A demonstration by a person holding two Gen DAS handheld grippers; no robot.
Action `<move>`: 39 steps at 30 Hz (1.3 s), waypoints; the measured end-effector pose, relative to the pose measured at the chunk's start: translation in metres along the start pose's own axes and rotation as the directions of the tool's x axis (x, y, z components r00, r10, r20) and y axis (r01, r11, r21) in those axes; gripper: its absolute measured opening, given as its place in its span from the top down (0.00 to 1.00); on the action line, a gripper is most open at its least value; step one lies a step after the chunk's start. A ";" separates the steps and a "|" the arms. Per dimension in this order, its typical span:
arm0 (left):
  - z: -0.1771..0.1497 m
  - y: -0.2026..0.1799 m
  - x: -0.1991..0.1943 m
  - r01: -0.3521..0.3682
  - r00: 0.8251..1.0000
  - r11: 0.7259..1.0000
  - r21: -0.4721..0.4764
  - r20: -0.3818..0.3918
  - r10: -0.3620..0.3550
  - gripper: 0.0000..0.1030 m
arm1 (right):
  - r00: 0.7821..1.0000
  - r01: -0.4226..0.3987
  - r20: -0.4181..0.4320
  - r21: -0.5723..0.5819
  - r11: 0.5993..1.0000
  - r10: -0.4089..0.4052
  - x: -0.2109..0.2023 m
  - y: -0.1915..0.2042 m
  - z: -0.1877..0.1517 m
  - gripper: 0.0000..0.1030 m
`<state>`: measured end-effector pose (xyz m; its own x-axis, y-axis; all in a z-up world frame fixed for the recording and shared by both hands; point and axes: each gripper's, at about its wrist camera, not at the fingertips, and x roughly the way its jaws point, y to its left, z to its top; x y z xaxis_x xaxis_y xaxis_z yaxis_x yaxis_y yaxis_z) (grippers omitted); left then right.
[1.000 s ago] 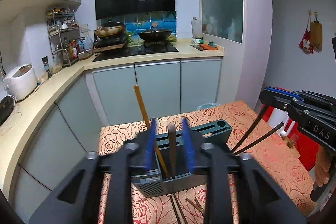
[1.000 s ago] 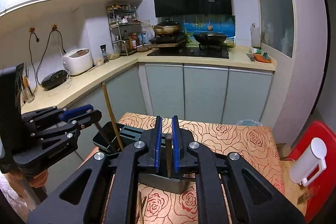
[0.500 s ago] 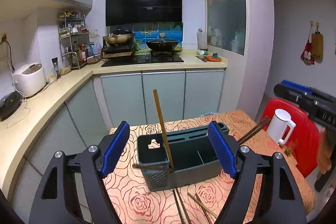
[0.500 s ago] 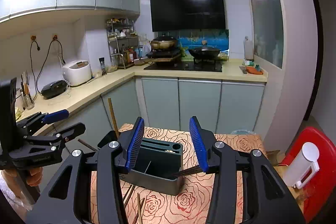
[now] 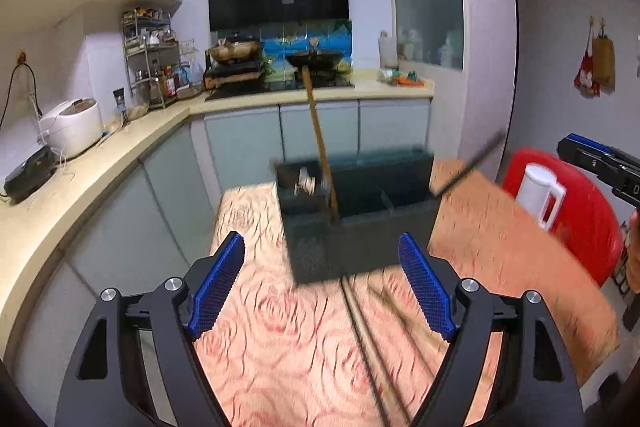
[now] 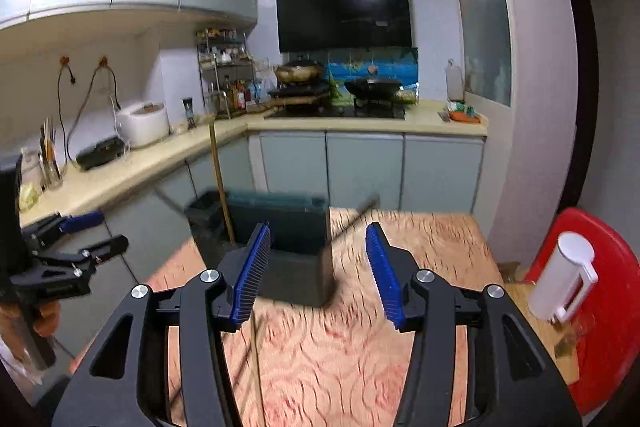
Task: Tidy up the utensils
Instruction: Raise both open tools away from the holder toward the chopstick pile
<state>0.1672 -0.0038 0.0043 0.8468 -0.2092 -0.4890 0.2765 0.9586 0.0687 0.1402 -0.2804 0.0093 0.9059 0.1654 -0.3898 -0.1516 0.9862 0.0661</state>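
Chopsticks (image 5: 372, 339) lie loose on the counter (image 5: 280, 339), long axis pointing away toward the utensil holder (image 5: 356, 211), between the wide, empty left gripper (image 5: 322, 283); right gripper (image 6: 318, 269), opening, holds nothing.

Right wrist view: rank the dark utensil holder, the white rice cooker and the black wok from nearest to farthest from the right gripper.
1. Dark utensil holder: on the table, just beyond the right gripper.
2. White rice cooker: left counter, midway back.
3. Black wok: on the stove at the far wall.
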 end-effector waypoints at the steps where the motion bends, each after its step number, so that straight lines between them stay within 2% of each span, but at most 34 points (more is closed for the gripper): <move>1: -0.008 0.000 -0.001 -0.006 1.000 1.000 0.005 -0.009 0.006 0.26 | 1.000 0.009 -0.012 -0.009 1.000 -0.009 -0.002 0.001 -0.014 0.53; 5: -0.040 0.003 -0.005 -0.025 0.999 1.000 0.006 -0.031 0.025 0.26 | 0.998 0.028 -0.048 -0.010 1.000 -0.029 -0.006 -0.001 -0.048 0.53; 9: -0.067 0.006 -0.010 -0.016 0.998 0.999 -0.036 -0.060 0.014 0.25 | 0.996 0.036 -0.078 0.005 0.999 -0.036 -0.011 -0.001 -0.076 0.53; 16: -0.106 0.002 -0.014 -0.021 0.993 0.999 -0.046 -0.114 0.016 0.26 | 0.992 0.022 -0.121 -0.061 0.998 -0.030 -0.015 0.014 -0.111 0.53; 21: -0.131 0.003 -0.010 -0.009 0.987 0.997 -0.081 -0.162 -0.005 0.26 | 0.989 0.003 -0.147 -0.048 0.999 -0.010 -0.016 0.018 -0.131 0.53; 24: -0.144 -0.001 -0.005 0.021 0.980 0.995 -0.102 -0.195 -0.041 0.26 | 0.984 0.001 -0.180 -0.045 0.999 -0.009 -0.014 0.021 -0.144 0.52; 34: -0.170 -0.038 0.004 0.070 0.971 0.997 -0.014 -0.230 -0.071 0.26 | 0.972 0.007 -0.235 -0.037 0.999 -0.016 -0.009 0.021 -0.170 0.52; 39: -0.176 -0.043 0.013 0.046 0.967 0.999 0.017 -0.253 -0.041 0.31 | 0.966 0.000 -0.257 -0.034 0.999 -0.009 -0.004 0.023 -0.177 0.53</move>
<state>0.0862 -0.0141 -0.1580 0.6924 -0.1921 -0.6954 0.3233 0.9443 0.0610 0.0629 -0.2586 -0.1506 0.7751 0.1516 -0.6134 -0.1653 0.9856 0.0348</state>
